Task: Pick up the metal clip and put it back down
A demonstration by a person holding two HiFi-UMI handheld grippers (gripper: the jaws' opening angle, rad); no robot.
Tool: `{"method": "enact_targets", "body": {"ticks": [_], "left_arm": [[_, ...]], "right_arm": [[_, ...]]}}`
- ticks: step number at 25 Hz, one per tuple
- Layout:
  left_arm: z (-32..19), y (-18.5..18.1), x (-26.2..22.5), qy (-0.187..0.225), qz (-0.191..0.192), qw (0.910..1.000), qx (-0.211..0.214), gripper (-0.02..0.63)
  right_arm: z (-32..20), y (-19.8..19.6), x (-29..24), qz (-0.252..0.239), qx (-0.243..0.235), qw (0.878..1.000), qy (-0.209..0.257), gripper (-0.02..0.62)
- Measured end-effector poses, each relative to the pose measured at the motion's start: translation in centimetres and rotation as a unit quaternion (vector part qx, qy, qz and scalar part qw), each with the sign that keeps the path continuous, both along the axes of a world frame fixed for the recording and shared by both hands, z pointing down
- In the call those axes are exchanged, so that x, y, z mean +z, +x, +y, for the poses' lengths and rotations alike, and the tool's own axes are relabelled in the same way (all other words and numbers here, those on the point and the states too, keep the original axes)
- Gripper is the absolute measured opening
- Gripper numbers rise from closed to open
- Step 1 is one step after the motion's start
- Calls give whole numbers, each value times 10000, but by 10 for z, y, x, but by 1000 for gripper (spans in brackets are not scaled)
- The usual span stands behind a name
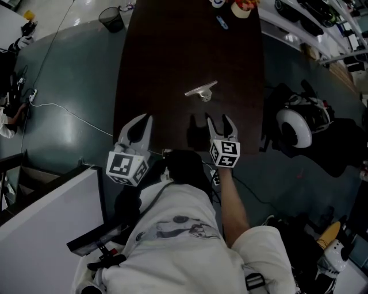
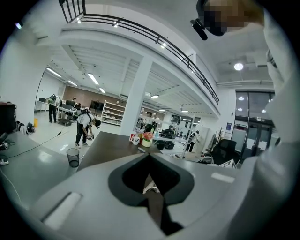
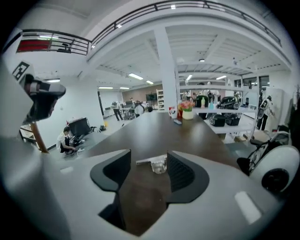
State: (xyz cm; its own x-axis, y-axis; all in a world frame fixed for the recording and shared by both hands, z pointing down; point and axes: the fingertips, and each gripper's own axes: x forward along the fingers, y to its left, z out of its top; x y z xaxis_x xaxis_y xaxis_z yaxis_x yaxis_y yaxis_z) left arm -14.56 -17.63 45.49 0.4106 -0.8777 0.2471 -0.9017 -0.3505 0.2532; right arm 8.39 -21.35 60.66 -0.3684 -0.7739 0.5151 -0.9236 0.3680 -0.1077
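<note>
The metal clip point(image 1: 202, 91) lies on the dark table point(image 1: 167, 51), about midway along it. My right gripper point(image 1: 211, 120) hovers just short of the clip, near the table's front edge, and is open with nothing between its fingers. In the right gripper view the clip point(image 3: 157, 164) shows on the tabletop a little beyond the right gripper point(image 3: 148, 153), close to the right-hand pad. My left gripper point(image 1: 144, 122) sits to the left at the table's front edge with its fingertips together, holding nothing. Through the left gripper point(image 2: 149, 155) a sliver of the clip point(image 2: 151, 187) shows.
A cup and small items point(image 1: 240, 7) stand at the table's far end. A black bin point(image 1: 111, 19) stands on the floor at the far left corner. A white round device and dark chair point(image 1: 294, 127) stand right of the table. A cable point(image 1: 69, 112) crosses the floor on the left.
</note>
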Motion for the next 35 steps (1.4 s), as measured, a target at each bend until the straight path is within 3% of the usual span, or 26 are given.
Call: {"method": "enact_targets", "body": {"ticks": [4,6,7,20,35], "left_arm": [[5,13,-9,208,61,9995,215,-3],[11,16,-14,288,75,9992,280,-3],[14,18,-16,318,93,9990,301,-3],[52,32,-27,536,122,9982,239,-3],[164,117,-20,452,-27,9987,250,-3]], "right_arm": [[-4,-6,-78,31,152,9960,884,190],[1,-5,-111,74,296,9921,1221,30],[4,-5,-125,60,343,9901,1362,2],[67,-6,-198,-299,277,9775,2071,0],[192,31,-201,-831,-99,9775,1937,2]]}}
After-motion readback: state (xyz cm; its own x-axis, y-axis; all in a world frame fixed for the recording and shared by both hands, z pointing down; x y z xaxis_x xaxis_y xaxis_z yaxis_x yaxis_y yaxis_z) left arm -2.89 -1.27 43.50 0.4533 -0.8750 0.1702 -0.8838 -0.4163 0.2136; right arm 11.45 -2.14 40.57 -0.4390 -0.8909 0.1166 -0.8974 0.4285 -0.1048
